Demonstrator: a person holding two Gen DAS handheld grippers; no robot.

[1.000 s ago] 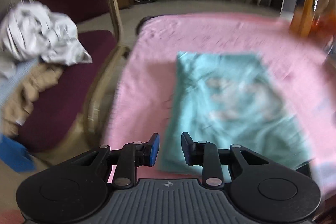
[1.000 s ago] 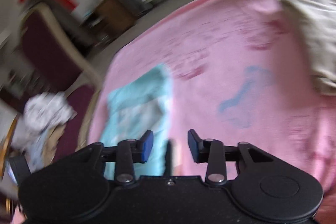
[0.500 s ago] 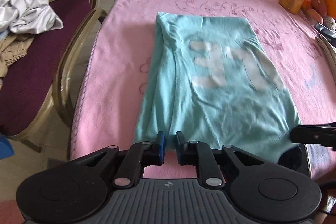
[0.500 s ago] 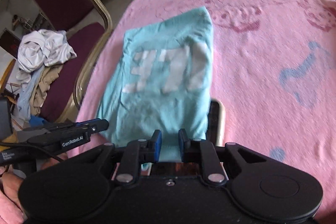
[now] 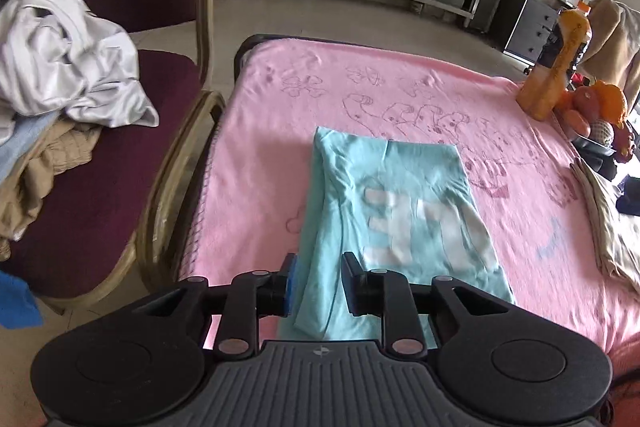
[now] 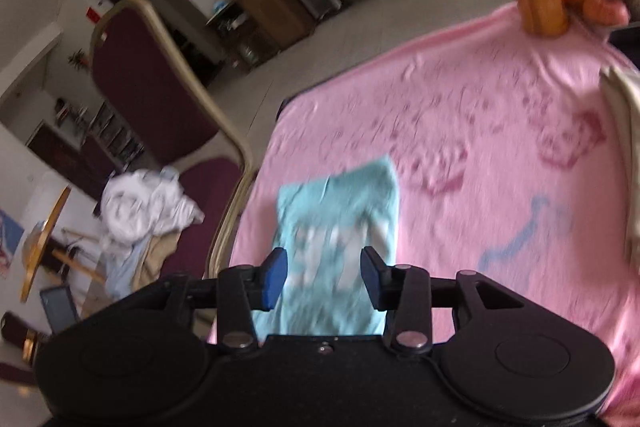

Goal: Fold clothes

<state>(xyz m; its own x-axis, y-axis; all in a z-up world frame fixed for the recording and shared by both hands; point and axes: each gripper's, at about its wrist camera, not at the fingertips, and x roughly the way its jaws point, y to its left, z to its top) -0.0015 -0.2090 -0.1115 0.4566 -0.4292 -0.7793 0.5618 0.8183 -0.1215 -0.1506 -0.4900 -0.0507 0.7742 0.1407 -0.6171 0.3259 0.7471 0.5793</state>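
A teal T-shirt (image 5: 400,219) with a white print lies folded into a long strip on the pink blanket (image 5: 264,187). Its near end reaches the blanket's front edge. My left gripper (image 5: 320,283) is open, hovering over the near left corner of the shirt with nothing pinched. In the right wrist view the teal shirt (image 6: 340,219) shows between the spread fingers of my right gripper (image 6: 324,279), which is open and raised above the shirt's near end. The pink blanket (image 6: 480,155) spreads out to the right of the shirt.
A maroon chair (image 5: 100,187) with a gilt frame stands left of the table, holding a heap of white and beige clothes (image 5: 68,67). An orange bottle (image 5: 556,67) and fruit (image 5: 600,103) stand at the far right. A beige cloth (image 5: 608,219) lies on the right edge.
Half a second ago both grippers were nearly shut low at the shirt's near hem. Now both are open and have drawn back and up. The shirt lies on the blanket.
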